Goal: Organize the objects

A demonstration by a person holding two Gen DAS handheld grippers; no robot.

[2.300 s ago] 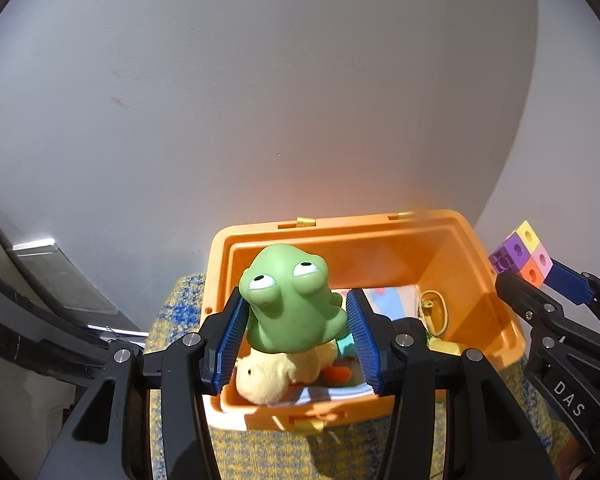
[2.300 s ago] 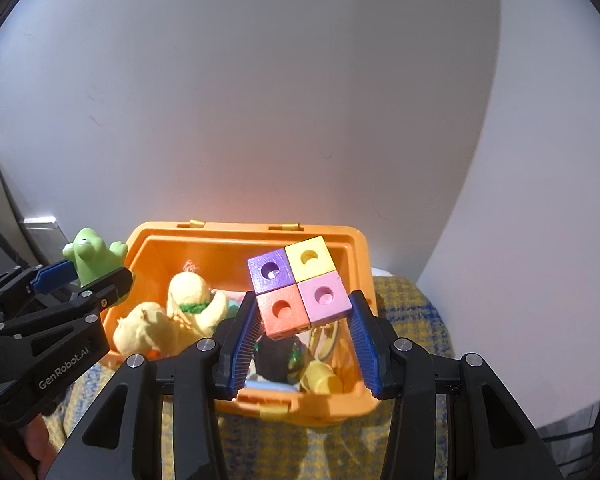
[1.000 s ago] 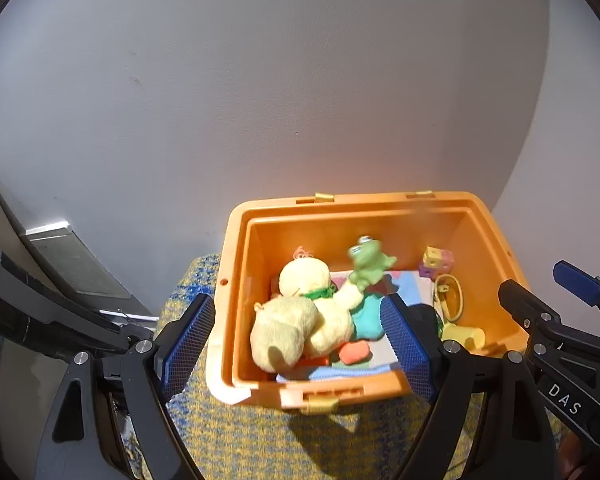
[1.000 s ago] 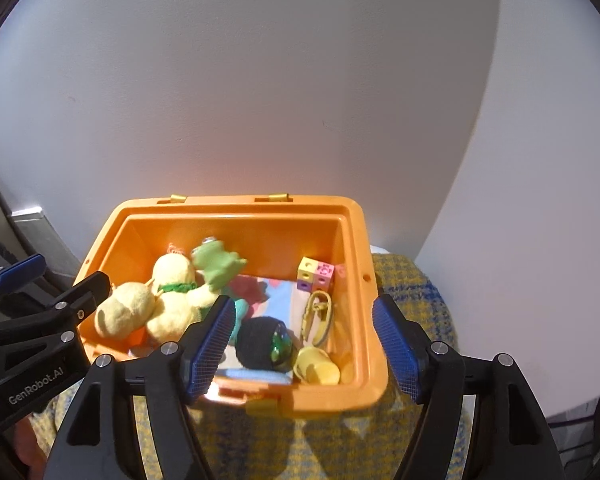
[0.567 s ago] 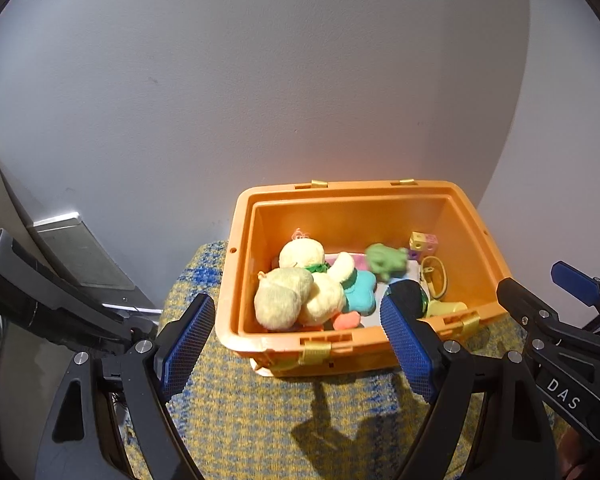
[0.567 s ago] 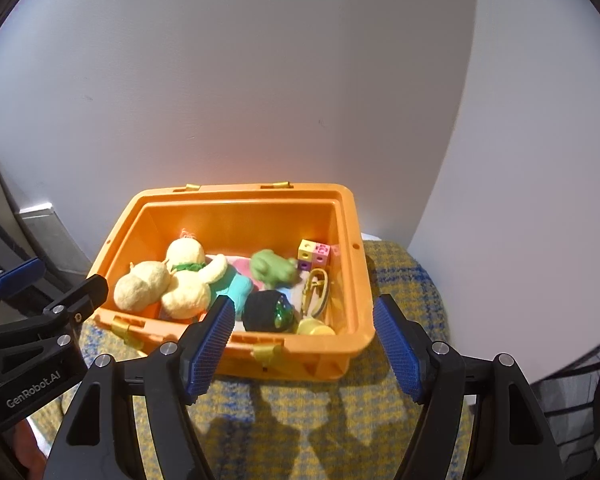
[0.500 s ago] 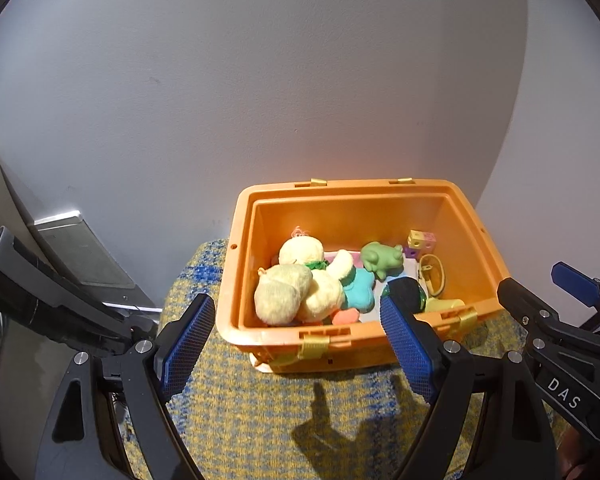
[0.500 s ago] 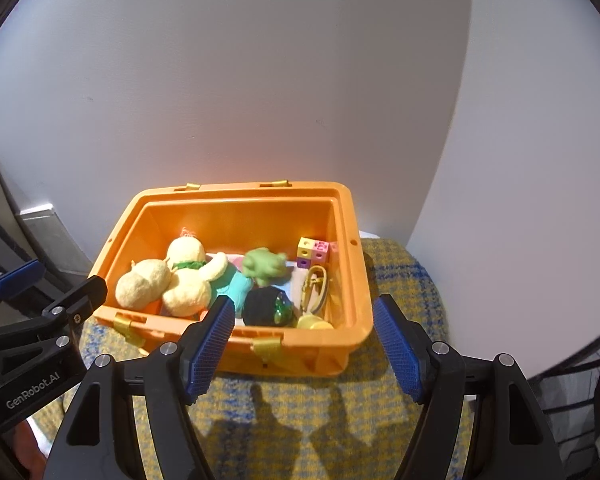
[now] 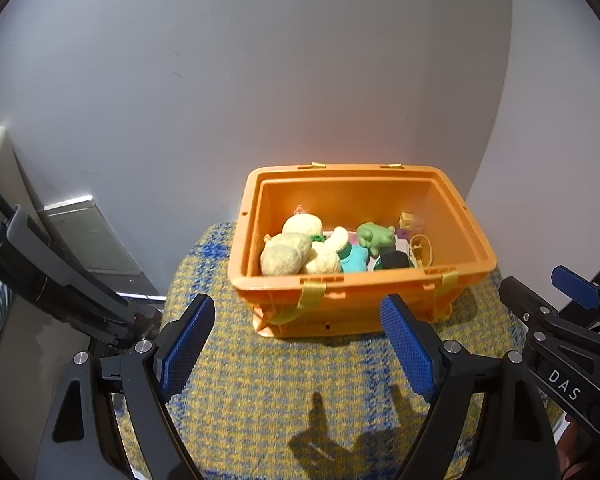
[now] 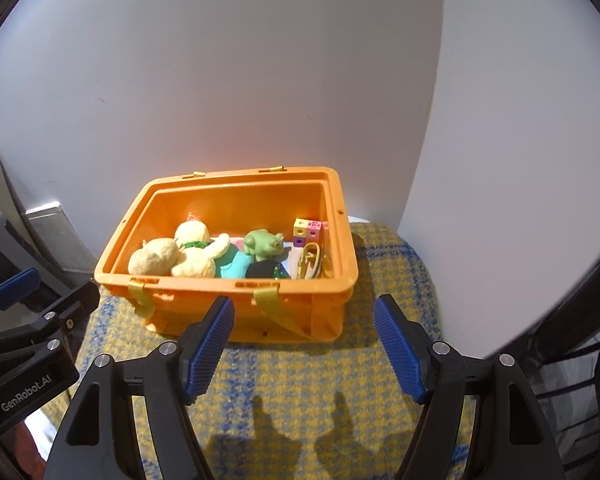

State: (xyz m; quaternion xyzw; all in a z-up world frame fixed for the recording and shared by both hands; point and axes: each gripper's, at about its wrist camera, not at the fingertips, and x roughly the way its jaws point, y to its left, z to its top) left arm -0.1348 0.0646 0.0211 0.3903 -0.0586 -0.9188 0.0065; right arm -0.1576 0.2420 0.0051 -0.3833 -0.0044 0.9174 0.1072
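Sitting against the wall [image 9: 260, 80], the orange bin [image 9: 352, 300] holds toys.

The open-topped orange plastic bin [image 9: 352, 300] is accessible from above, its floor crowded with soft toys [image 9: 296, 250]. Bare yellow-and-blue woven cushion [image 9: 280, 392] lies before it. The white wall [image 10: 260, 80] blocks passage directly behind.

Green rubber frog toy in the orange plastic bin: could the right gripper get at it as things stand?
Probably yes. The green rubber frog toy lies on top in the open orange plastic bin, and the right gripper has open, empty jaws.
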